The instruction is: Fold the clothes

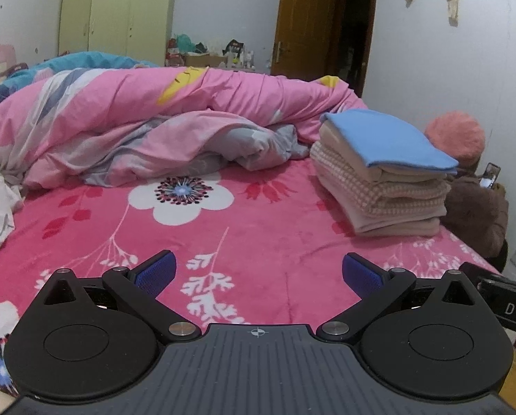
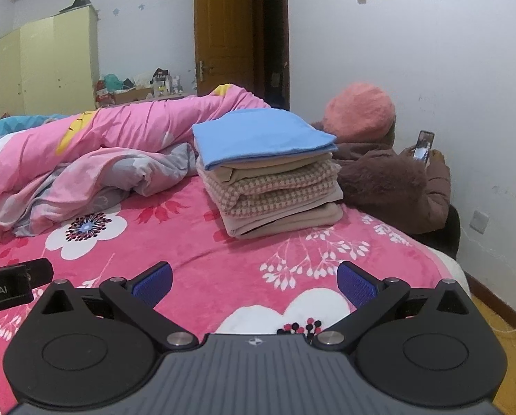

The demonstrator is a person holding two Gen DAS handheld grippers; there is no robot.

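The bed cover (image 1: 258, 242) is a soft, fleecy cloth with a matt pile. The quilt (image 1: 137, 110) is thin smooth cloth, much wrinkled. In the folded stack (image 2: 272, 186), the top blue piece (image 2: 261, 135) is smooth and flat, and the checked piece (image 2: 275, 186) looks coarse and woven. The left gripper (image 1: 258, 276) and right gripper (image 2: 254, 280) are matt black plastic with shiny metal pins; their blue pads (image 1: 157, 273) have a fine ribbed texture. The door (image 2: 223, 34) is glossy brown wood. The hat (image 2: 360, 110) looks fuzzy.
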